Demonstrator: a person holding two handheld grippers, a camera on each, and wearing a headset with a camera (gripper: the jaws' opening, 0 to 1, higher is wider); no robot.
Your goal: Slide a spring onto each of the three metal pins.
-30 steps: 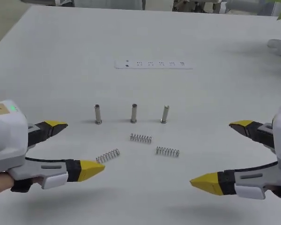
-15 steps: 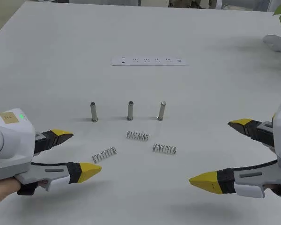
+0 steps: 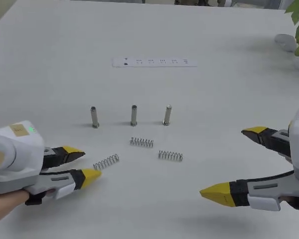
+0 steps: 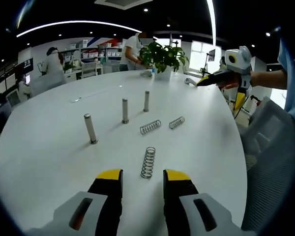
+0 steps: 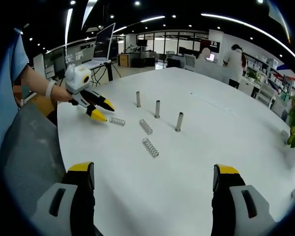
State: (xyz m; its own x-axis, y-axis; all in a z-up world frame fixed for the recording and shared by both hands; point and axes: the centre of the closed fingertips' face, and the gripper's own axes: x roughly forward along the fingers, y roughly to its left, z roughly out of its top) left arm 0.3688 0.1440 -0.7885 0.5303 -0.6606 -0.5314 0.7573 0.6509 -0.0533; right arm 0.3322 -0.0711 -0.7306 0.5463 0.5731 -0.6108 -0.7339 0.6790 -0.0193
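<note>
White table [image 3: 224, 84]: three pins [image 3: 134, 115] upright, springs [image 3: 141, 142] loose at their 6 o'clock; left gripper [image 3: 88, 164] jaws slightly apart, right gripper [image 3: 224, 161] jaws spread wide.

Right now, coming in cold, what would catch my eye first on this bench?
Three metal pins stand upright in a row at mid-table, all bare. Three springs lie loose on the white table just in front of them, and the left gripper, open, points at the leftmost spring. The right gripper hovers wide open off to the right.
</note>
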